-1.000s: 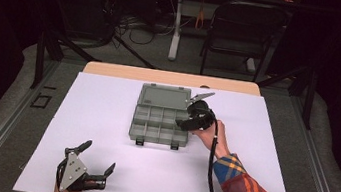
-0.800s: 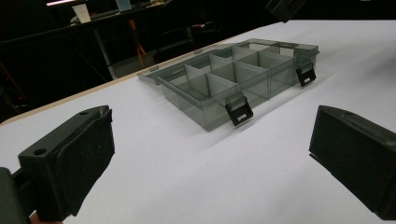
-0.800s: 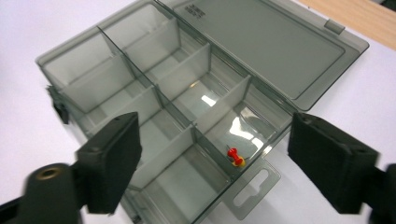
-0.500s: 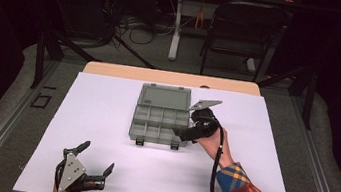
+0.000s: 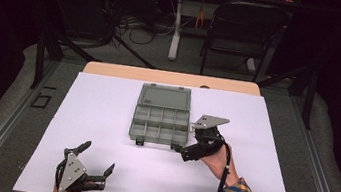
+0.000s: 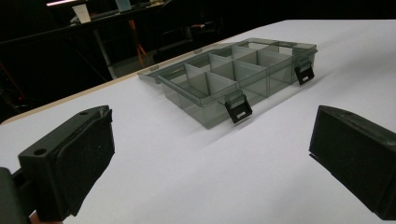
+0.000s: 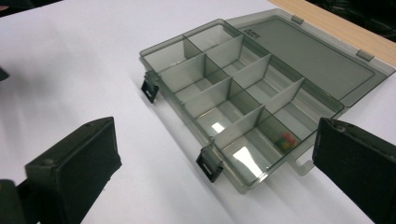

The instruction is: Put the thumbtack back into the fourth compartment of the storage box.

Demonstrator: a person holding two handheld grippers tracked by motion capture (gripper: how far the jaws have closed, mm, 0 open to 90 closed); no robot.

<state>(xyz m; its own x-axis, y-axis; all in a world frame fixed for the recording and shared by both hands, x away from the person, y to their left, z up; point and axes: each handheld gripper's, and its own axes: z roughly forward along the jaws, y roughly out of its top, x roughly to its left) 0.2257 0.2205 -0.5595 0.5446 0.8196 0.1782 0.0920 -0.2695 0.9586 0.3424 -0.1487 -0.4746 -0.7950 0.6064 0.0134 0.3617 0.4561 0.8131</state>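
Note:
A smoky grey organiser box [image 5: 160, 123] lies mid-table with its lid [image 5: 165, 97] folded flat behind it. In the right gripper view its divided compartments [image 7: 233, 100] show, and a few tiny coloured pieces [image 7: 286, 139] sit in one at the box's end. My right gripper [image 5: 181, 153] hovers at the box's front right corner. Its jaws have just been opening and stand wide apart [image 7: 217, 172] with nothing between them. My left gripper [image 5: 96, 158] rests near the front left edge, open and empty [image 6: 212, 161], facing the box [image 6: 233, 74].
Two black latches [image 7: 208, 164] hang from the box's front wall. A white sheet [image 5: 105, 117] covers the table, with a wooden strip [image 5: 171, 78] along the far edge. A folding chair [image 5: 243, 30] and cables stand beyond it in the dark.
My right gripper has drawn back from over the box's right side to its front right corner, toward the person. Its jaws have spread wider. The left gripper has stayed put.

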